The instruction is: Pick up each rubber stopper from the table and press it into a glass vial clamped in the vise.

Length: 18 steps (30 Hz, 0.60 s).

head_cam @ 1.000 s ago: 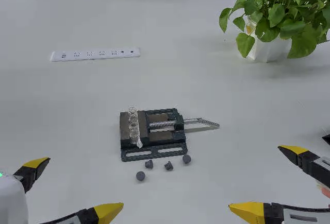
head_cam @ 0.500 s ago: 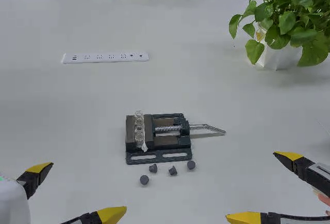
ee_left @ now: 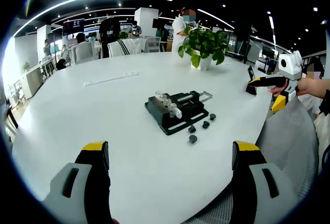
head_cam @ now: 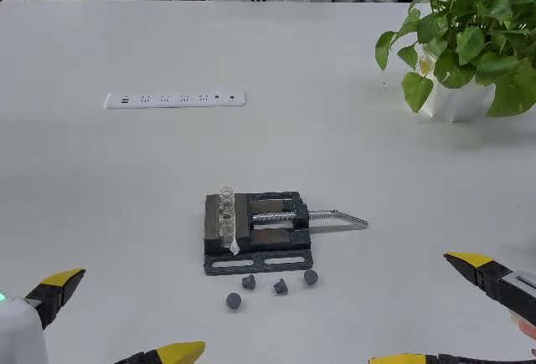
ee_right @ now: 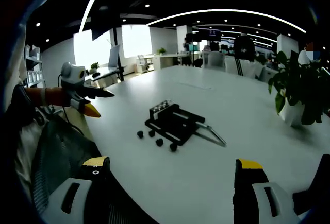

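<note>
White table (head_cam: 126,197), vise (head_cam: 272,237) holding vials (head_cam: 226,213) (count unclear), stoppers (head_cam: 280,286) beside, left gripper (head_cam: 121,314) and right gripper (head_cam: 431,310) jaws apart

Readable text: none.
Power strip (head_cam: 175,99) has small marks beside its sockets, too small to read. Vise (head_cam: 258,232) is too small to make out any brand or number on it. The screen (ee_left: 69,27) at the back of the room is a blur, nothing legible.
</note>
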Each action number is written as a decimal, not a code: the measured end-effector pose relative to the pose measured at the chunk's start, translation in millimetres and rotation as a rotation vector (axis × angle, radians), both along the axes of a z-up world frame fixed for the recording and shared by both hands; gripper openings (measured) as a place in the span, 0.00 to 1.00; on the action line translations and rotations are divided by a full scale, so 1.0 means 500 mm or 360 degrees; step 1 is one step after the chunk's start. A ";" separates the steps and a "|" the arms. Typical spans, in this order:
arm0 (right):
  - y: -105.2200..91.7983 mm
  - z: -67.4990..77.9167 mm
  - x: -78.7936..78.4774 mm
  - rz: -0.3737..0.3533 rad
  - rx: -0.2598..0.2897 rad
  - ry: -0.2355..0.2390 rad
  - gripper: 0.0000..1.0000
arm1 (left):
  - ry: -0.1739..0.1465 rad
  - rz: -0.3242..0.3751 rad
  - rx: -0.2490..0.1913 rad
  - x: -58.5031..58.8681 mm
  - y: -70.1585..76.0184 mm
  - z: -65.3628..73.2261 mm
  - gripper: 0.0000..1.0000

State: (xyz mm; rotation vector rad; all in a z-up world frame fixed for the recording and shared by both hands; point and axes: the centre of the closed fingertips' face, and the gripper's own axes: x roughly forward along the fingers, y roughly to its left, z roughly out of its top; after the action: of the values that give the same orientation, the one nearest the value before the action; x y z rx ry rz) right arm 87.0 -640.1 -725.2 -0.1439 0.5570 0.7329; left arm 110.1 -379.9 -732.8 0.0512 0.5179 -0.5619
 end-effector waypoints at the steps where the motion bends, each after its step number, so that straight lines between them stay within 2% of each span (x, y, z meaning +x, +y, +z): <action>1: 0.001 0.000 0.001 0.0005 -0.0003 0.0000 1.00 | -0.0001 -0.0001 0.0002 0.000 0.000 0.000 0.99; 7: 0.014 -0.005 0.010 0.0069 -0.0019 0.0009 1.00 | -0.0014 0.0001 0.0002 0.005 -0.001 0.003 0.99; 13: 0.018 -0.019 0.022 0.0106 -0.0053 0.0033 1.00 | -0.0003 -0.0010 -0.0004 0.005 -0.004 0.001 0.99; 15: 0.021 -0.024 0.024 0.0138 -0.0079 0.0044 1.00 | -0.0001 -0.0019 -0.0003 0.006 -0.002 -0.003 0.99; 18: 0.024 -0.032 0.029 0.0197 -0.0168 0.0081 0.99 | -0.0003 -0.0034 0.0006 0.007 -0.002 -0.004 0.99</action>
State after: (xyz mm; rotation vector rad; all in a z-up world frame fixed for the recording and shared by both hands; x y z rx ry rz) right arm 101.3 -628.3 -741.2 -0.2604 0.6399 0.8294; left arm 113.8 -381.2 -734.7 0.0609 0.5171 -0.5815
